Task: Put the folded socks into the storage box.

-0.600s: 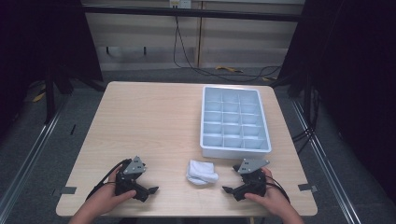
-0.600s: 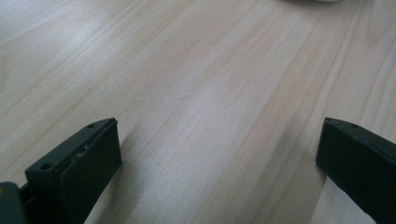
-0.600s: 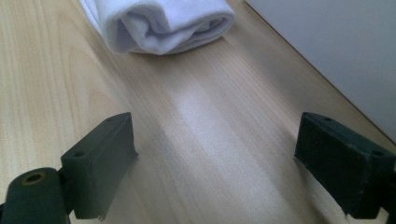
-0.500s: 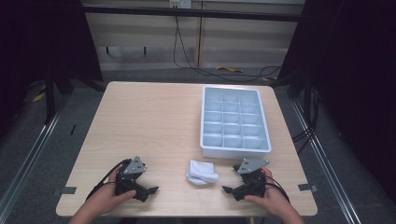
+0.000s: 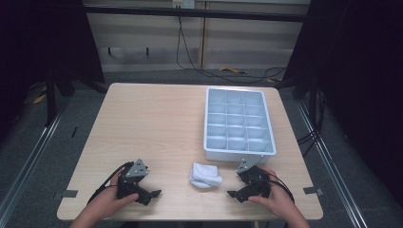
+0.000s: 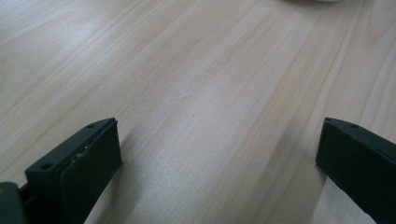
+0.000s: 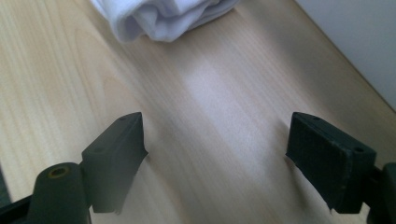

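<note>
Jaws on both grippers stand wide apart with nothing between them but bare wood. The left gripper (image 5: 154, 194) rests low at the near left of the table (image 5: 157, 123), held in the person's left hand (image 5: 107, 204), its tips aimed right toward the middle. The right gripper (image 5: 233, 194) sits at the near right in the right hand (image 5: 275, 202), its tips aimed left, so the two face each other across the near edge.

Between them, a little nearer the right gripper, lies a folded white cloth (image 5: 205, 175). From the high view its long axis runs roughly left to right, slightly slanted, with the bulkier rolled end toward the right. It touches neither gripper.

Just beyond the cloth and the right gripper stands a pale blue-grey tray (image 5: 207, 118) divided into compartments, its long side running away from the person.

The right gripper view shows the cloth's soft rolled folds (image 7: 163, 16) close ahead and a strip of the tray's wall (image 7: 359, 42) at the right, detail the high view is too small to give. The left gripper view shows plain wood grain between its jaws.
</note>
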### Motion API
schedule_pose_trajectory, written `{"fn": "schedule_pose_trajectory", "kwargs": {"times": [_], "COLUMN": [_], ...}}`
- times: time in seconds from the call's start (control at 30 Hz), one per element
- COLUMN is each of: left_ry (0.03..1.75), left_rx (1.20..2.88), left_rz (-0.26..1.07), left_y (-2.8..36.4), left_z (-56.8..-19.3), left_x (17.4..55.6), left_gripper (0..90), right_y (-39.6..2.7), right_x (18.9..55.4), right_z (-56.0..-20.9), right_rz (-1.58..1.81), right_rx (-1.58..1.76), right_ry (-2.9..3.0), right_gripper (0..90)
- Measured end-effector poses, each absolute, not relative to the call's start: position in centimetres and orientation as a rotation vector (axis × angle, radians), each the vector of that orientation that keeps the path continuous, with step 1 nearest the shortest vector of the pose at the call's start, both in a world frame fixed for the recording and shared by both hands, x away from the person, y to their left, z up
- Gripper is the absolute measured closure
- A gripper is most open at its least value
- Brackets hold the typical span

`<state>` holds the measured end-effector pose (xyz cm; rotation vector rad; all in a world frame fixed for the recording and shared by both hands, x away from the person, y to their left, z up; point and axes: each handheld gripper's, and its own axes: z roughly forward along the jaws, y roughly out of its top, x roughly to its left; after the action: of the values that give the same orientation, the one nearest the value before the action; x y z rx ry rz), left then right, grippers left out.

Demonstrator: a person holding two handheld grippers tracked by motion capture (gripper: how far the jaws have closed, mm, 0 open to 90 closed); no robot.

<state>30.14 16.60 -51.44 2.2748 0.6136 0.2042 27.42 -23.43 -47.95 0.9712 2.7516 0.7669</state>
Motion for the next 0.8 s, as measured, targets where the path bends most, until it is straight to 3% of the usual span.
{"fn": "schedule_pose_trajectory", "kwargs": {"times": [0.8], "left_ry": [0.613], "left_rx": [2.275], "left_rz": [0.204], "left_y": [16.6], "left_z": [-51.4], "left_x": [30.1], "left_gripper": [0.0], "right_y": [-21.8], "right_x": [27.3], "right_z": [-44.4], "right_rz": [0.612], "right_rx": [0.892], "right_ry": [2.812], "right_gripper": [18.1]}}
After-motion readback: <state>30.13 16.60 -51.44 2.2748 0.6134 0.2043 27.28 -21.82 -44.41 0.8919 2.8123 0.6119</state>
